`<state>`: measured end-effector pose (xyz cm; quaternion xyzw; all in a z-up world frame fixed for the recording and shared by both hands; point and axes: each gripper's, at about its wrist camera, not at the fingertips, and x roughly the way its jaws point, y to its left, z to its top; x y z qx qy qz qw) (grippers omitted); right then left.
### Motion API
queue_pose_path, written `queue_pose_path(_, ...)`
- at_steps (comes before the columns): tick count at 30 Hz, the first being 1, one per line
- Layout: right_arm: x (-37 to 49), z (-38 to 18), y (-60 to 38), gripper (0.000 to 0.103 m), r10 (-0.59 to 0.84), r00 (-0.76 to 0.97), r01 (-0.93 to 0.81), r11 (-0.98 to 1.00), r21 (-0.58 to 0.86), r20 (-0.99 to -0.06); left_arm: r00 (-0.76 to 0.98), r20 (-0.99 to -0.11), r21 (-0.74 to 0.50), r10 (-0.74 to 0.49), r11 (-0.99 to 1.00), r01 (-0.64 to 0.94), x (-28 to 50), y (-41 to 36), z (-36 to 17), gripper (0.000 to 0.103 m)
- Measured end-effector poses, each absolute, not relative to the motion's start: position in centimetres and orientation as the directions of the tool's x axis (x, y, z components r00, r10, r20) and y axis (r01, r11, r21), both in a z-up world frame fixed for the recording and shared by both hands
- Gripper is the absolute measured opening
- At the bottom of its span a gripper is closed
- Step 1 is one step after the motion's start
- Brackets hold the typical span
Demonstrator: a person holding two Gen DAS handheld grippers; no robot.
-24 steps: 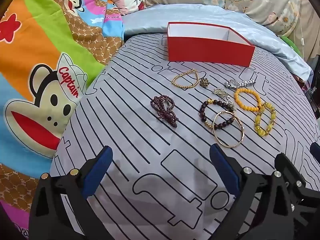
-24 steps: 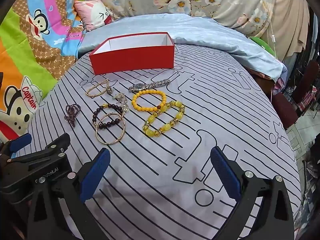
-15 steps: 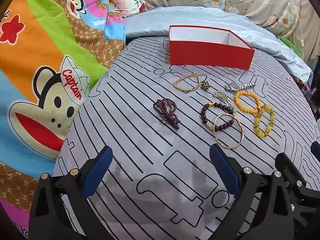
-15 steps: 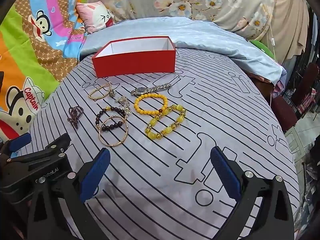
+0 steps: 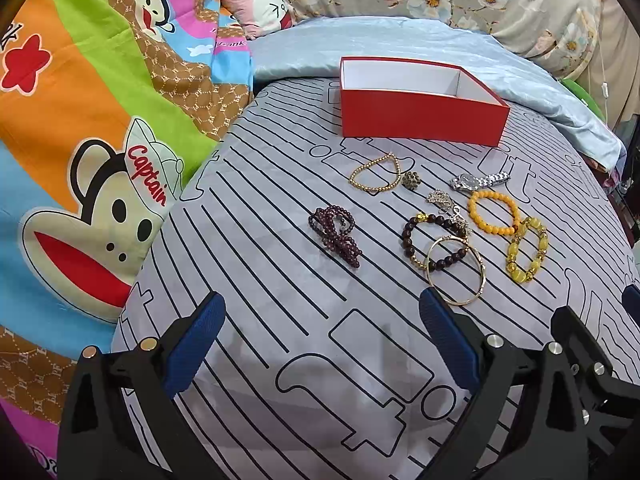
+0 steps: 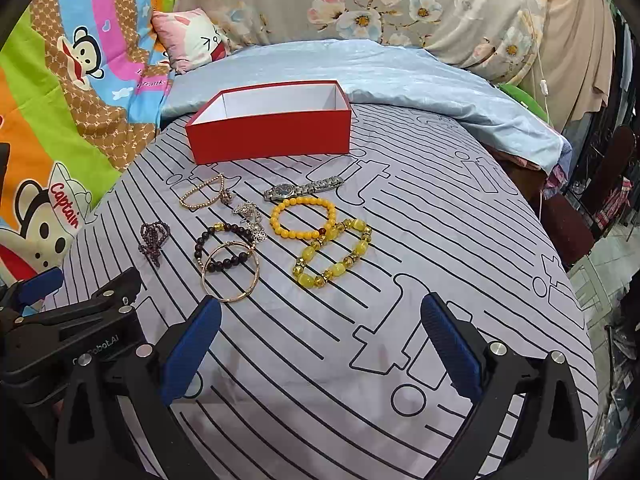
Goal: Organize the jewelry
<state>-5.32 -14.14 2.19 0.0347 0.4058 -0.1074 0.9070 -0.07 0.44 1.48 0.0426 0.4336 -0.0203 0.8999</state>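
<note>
My left gripper (image 5: 320,344) is spread wide and holds nothing; it hangs over the near part of the bed (image 5: 280,360), which is covered by a grey sheet with black stripes. My right gripper (image 6: 320,344) is likewise spread wide and empty, just to the right of the left one and also over the near part of the sheet.

The jewelry lies on the sheet, beyond both grippers:
- A dark red bead strand (image 5: 335,235) lies bunched at the far left of the group, apart from the rest.
- A gold bead bracelet (image 5: 375,173) lies nearest the box, with a small round ornament (image 5: 411,180) just beside it on the right.
- A silver watch (image 6: 303,188) lies to the right of these.
- A silver chain (image 6: 250,216) lies between the ornament and a dark bead bracelet (image 6: 224,249).
- A gold bangle (image 6: 231,273) overlaps the near side of the dark bead bracelet.
- An orange bead bracelet (image 6: 303,218) touches a yellow stone bracelet (image 6: 332,254) on its near right.

A red box (image 6: 270,126) with a white inside stands open at the far side of the group. No jewelry is visible in it.
</note>
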Motion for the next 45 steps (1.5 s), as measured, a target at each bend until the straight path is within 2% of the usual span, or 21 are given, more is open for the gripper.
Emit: queue_pose_path(45, -5.30, 2.00, -14.49, 0.098, -0.167, 0.640, 0.228, 0.973, -0.022, -0.750, 0.615, -0.789, 0.060, 0.008, 0.996, 0.065, 0.03, 0.40, 0.72, 0.094)
